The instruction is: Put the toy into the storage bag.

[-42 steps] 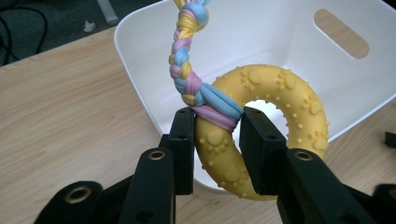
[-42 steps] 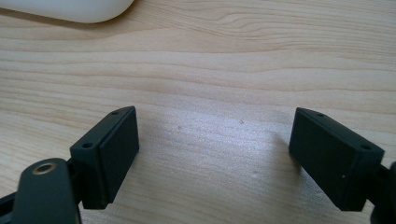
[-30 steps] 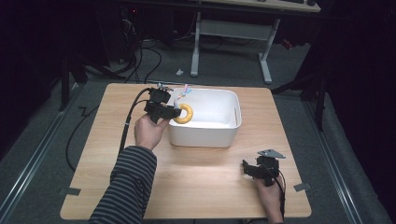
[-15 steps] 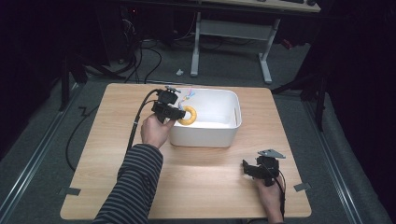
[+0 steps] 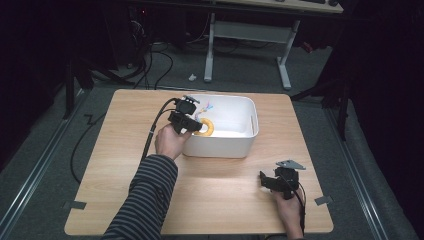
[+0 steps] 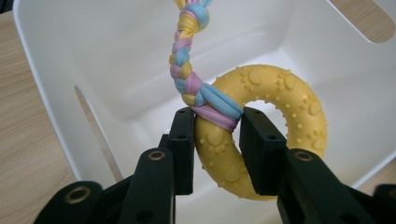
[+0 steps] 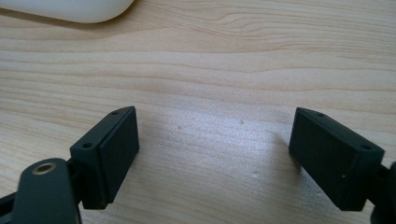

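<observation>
While I hold the yellow ring toy (image 6: 261, 140) over the white bin (image 5: 235, 145), my left tool (image 6: 217, 149) is clenched on the ring's near arc, right where the braided rope (image 6: 187, 60) is knotted around it. In the high view the ring (image 5: 204, 127) sits just inside the bin's left wall, above its floor, with the rope's loose end trailing toward the far rim.

My main worry is the grip itself. The pads bite only a short stretch of a rounded, bumpy ring, and the rope wrap lies partly against one pad, so I judge the toy could swivel or slip out sideways if I jolt my hand. If it pivots, the ring's heavy side would swing and might knock the bin wall.

Second, the rope. It hangs free, and if I let go too close to the left wall, the braid could drape over the rim and leave the toy half in, half out. Letting go from too high could make the rubbery ring bounce, though the walls look tall enough to contain it.

Third, my wrist is close to the bin's edge; pressing down on it could shove or tip the light bin across the tabletop (image 5: 125, 150).

My right tool (image 7: 215, 154) rests released and empty on the wood near the front right corner (image 5: 280, 181), well apart from the bin, so it cannot steady it quickly.
</observation>
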